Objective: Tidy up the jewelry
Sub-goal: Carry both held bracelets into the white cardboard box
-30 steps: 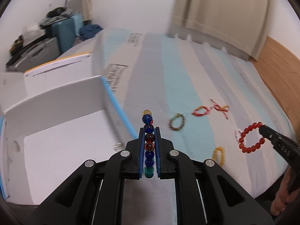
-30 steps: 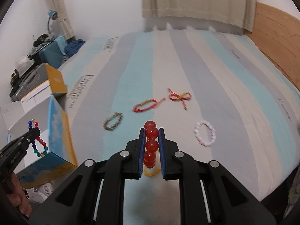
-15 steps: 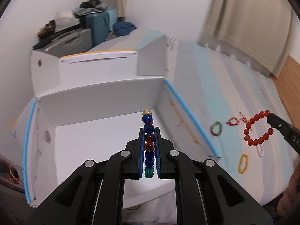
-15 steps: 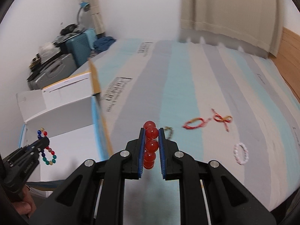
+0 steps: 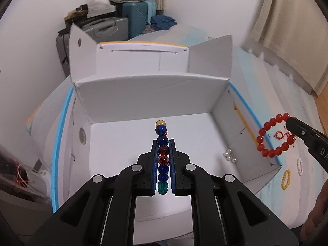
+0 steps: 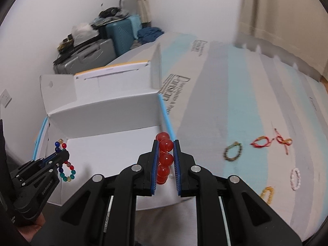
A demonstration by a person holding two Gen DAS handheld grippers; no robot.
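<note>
Now my left tongs (image 5: 163, 164) clamp the multicoloured glass-bead bracelet (image 5: 163, 155) over the open white cardboard box (image 5: 143, 94); right tongs (image 6: 166, 160) clamp the red round-bead bracelet (image 6: 164, 157) above the box's right wall.

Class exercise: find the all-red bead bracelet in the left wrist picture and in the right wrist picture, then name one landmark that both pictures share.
Left wrist view: the red bead bracelet hangs at the right edge from the right gripper, by the box's right wall.
Right wrist view: it sits at bottom centre, edge-on between that gripper's fingers.
Shared landmark: the open white box, also seen.
</note>
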